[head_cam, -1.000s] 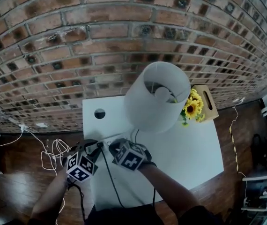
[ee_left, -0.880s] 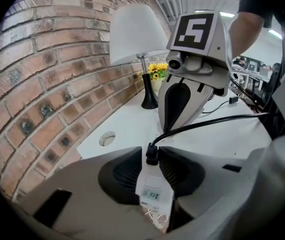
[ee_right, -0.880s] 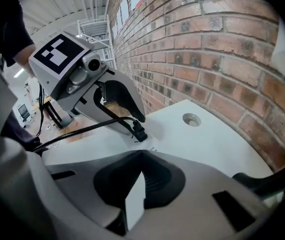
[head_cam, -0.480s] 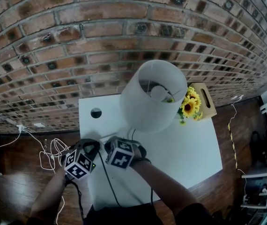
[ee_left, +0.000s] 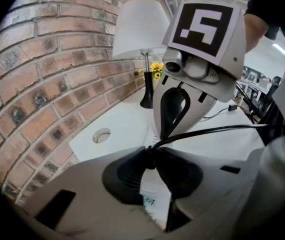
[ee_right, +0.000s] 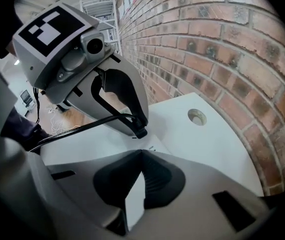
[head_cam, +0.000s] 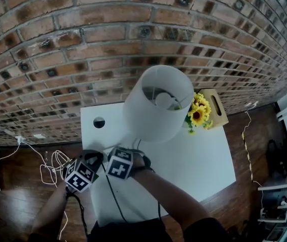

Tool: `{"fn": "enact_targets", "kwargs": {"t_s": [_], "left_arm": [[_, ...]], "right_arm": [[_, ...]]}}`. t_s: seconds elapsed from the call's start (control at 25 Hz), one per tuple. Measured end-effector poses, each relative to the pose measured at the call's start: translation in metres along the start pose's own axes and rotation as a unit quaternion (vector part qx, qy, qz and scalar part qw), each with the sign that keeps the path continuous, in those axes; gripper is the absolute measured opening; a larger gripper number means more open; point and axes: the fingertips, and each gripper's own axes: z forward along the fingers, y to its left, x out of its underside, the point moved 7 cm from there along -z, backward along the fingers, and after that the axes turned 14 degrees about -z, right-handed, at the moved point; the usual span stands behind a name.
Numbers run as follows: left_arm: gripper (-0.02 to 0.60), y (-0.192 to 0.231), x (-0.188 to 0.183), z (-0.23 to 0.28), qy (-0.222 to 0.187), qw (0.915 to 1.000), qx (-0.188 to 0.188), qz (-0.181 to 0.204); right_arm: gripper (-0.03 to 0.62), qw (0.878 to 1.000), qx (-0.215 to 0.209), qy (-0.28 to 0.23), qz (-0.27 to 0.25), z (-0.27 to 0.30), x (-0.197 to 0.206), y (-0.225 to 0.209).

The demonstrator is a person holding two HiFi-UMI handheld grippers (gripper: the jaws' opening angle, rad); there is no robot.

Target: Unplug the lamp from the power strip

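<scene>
Jaws on the left gripper (ee_left: 151, 151) had just been closing and pinched the black cord (ee_left: 212, 130) low over the white power strip (ee_left: 150, 191), at the table's (head_cam: 199, 160) front left; the right gripper (ee_right: 141, 154), just beside, had its tips pressed together on nothing. Cord looked limp and slick while a seated plug, hidden here, would be stiff, so grip low; the lamp (head_cam: 156, 105) stood behind, likely top-heavy.
</scene>
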Motion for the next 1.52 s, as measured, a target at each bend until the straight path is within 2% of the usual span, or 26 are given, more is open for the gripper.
{"fn": "enact_targets", "kwargs": {"t_s": [0.16,0.36,0.48,0.56,0.68,0.88,1.08,1.52], "left_arm": [[0.089,0.0006,-0.0004,-0.0003,-0.003,0.9999,0.002,-0.015],[0.091,0.0053,-0.0010,-0.0030,-0.028,0.9964,0.013,-0.079],[0.092,0.0080,-0.0013,-0.0041,-0.035,0.9930,0.019,-0.111],[0.092,0.0082,-0.0019,-0.0039,-0.033,0.9931,0.016,-0.111],[0.091,0.0066,-0.0048,-0.0020,-0.025,0.9959,0.008,-0.087],[0.089,0.0041,-0.0032,-0.0032,-0.029,0.9972,0.002,-0.069],[0.090,0.0049,-0.0005,-0.0052,-0.054,0.9920,-0.005,-0.114],[0.087,0.0037,0.0012,-0.0089,-0.063,0.9868,-0.016,-0.148]], "right_arm": [[-0.009,1.000,-0.003,0.001,0.005,0.0008,-0.0007,-0.0009],[-0.006,0.998,-0.016,-0.024,0.053,-0.0008,0.0032,-0.0054],[-0.005,0.998,-0.021,-0.025,0.054,-0.0001,0.0011,-0.0047],[-0.003,0.999,-0.017,-0.013,0.044,-0.0001,0.0004,-0.0047],[-0.003,0.999,-0.021,-0.007,0.044,0.0013,-0.0009,-0.0053],[-0.003,0.999,-0.021,0.005,0.047,0.0039,-0.0033,-0.0080],[-0.002,0.999,-0.010,0.001,0.053,0.0022,-0.0014,-0.0053],[0.000,0.998,0.008,-0.004,0.067,0.0034,0.0004,-0.0053]]}}
